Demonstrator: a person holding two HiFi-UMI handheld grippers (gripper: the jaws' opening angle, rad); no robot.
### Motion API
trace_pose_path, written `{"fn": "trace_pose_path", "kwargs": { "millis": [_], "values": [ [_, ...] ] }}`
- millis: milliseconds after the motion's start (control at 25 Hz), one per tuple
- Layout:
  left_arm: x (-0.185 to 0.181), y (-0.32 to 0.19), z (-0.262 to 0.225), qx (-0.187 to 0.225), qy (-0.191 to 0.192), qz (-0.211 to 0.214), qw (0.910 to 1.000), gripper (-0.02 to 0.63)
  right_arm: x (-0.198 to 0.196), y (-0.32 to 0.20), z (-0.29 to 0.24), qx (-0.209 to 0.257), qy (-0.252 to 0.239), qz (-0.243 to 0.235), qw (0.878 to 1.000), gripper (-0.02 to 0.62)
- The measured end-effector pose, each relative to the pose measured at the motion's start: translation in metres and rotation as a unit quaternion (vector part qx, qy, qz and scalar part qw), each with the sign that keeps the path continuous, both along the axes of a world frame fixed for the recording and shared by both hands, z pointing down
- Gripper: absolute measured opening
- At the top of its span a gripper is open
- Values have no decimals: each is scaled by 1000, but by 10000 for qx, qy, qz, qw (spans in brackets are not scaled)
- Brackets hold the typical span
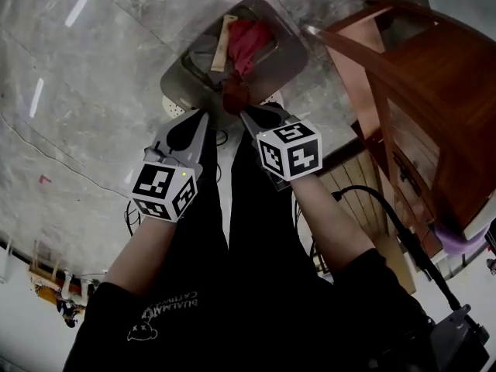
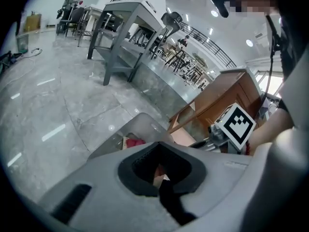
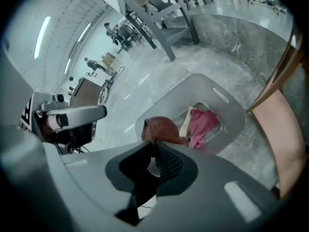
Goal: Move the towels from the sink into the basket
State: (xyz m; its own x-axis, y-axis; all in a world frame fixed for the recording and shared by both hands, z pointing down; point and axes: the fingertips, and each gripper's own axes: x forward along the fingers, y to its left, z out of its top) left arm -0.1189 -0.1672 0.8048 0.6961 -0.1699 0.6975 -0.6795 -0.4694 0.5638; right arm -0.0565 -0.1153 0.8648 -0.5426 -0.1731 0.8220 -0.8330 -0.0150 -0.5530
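Head view looks steeply down on a grey, smooth plastic basket with rounded corners [image 1: 288,53], standing on the polished grey marble floor [image 1: 93,91] with its long side running away from the person's feet. The right gripper [image 1: 246,113] has its jaws pinched on a rust-red knitted towel [image 1: 235,95], which is bunched into a lump with no clear long side. It bulges out ahead of the jaw tips, right over the near rim of the basket. In the right gripper view the same towel [image 3: 161,128] shows a coarse, ribbed weave and hides part of the basket's near wall. Inside the basket lies a crumpled pink towel [image 1: 248,41], stretched roughly along the basket's length, with a cream strip of cloth [image 1: 223,41] touching it on one side and running the same way. The left gripper [image 1: 203,115] is just beside the right one, tip close to the rust-red towel. In its own view its jaws are drawn together and I can make out nothing held in them. A reddish-brown wooden cabinet [image 1: 434,91] stands close along the basket's right side. To the left and beyond, the floor is open.
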Motion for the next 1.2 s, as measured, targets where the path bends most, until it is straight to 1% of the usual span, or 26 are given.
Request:
{"fn": "trace_pose_path", "kwargs": {
  "millis": [120, 240, 360, 600, 920, 1000, 1080, 1200],
  "values": [
    [2, 5, 23, -4, -96, 149, 9998, 3, -1, 9, 26, -92, 4, 31, 10000, 38],
    [3, 20, 44, -120, -161, 317, 9993, 2, -4, 19, 49, -151, -102, 162, 9997, 38],
    [-2, 27, 59, -275, -155, 218, 9993, 2, -5, 22, 65, -168, -74, 257, 9995, 38],
    [-10, 28, 71, -375, -99, 109, 9992, 3, -5, 28, 87, -342, 25, 377, 9987, 41],
    [-20, 24, 76, -389, -91, -30, 9992, 3, -14, 33, 95, -547, -37, 313, 9980, 77],
    [-21, 22, 74, -414, -52, -115, 9991, 3, -13, 31, 91, -581, 11, 398, 9975, 64],
    [-22, 20, 68, -383, -22, -194, 9991, 3, -13, 29, 83, -561, 103, 443, 9974, 21],
    [-23, 14, 50, -268, 9, -305, 9992, 3, -17, 28, 61, -558, 139, 374, 9976, 14]
  ]
}}
